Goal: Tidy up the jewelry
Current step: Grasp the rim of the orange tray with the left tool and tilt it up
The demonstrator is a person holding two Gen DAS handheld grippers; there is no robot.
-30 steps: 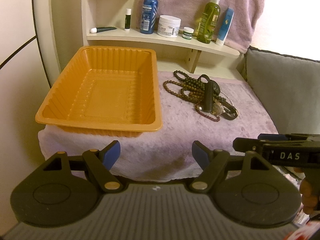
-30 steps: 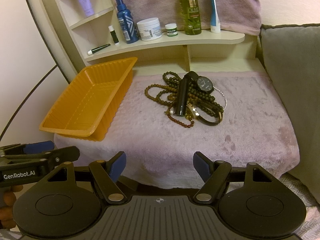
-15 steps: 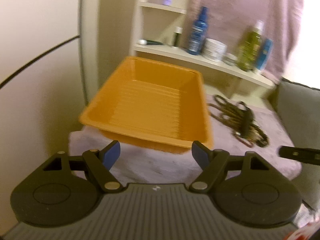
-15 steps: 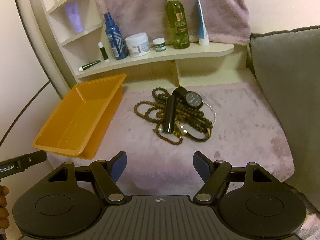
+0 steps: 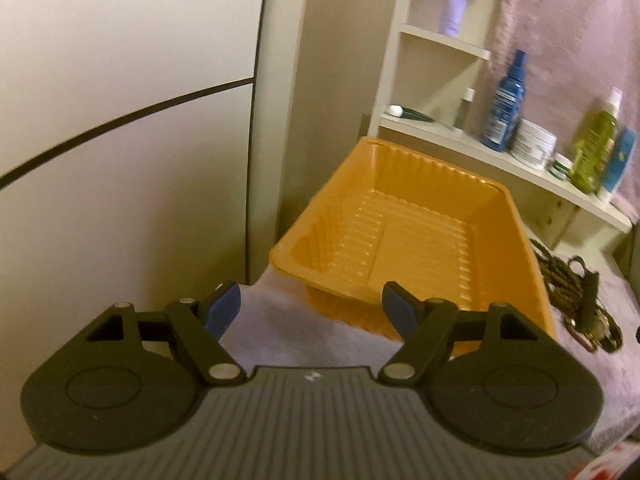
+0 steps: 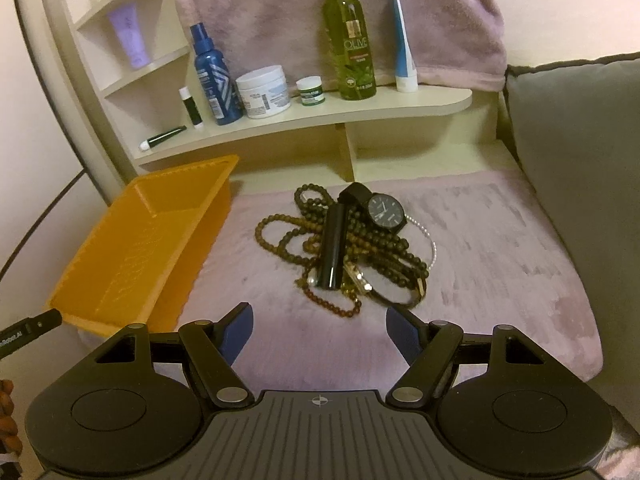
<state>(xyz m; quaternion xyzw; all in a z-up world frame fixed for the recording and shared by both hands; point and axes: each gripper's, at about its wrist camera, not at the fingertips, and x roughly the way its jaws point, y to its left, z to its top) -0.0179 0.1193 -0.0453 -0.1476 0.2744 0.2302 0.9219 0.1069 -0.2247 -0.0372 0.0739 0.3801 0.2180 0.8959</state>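
Both hand-held grippers are spread wide and grasp nothing: the left hand-held gripper (image 5: 311,307) hovers before the near corner of the orange tray (image 5: 404,216), and the right hand-held gripper (image 6: 319,328) points at the pile of jewelry (image 6: 344,240) on the pink-covered table (image 6: 500,248). The right view shows the pile plainly, with bead strings (image 6: 280,232), a black watch (image 6: 384,210) and a dark tube (image 6: 332,246) lying just right of the tray (image 6: 132,248), while the left view is blurred and catches only the pile's edge (image 5: 576,284). The right view also shows the shelf (image 6: 320,120) of bottles and jars behind, the left tool's tip (image 6: 36,324) at its left edge, and part of a hand (image 6: 8,412) in the lower left corner.
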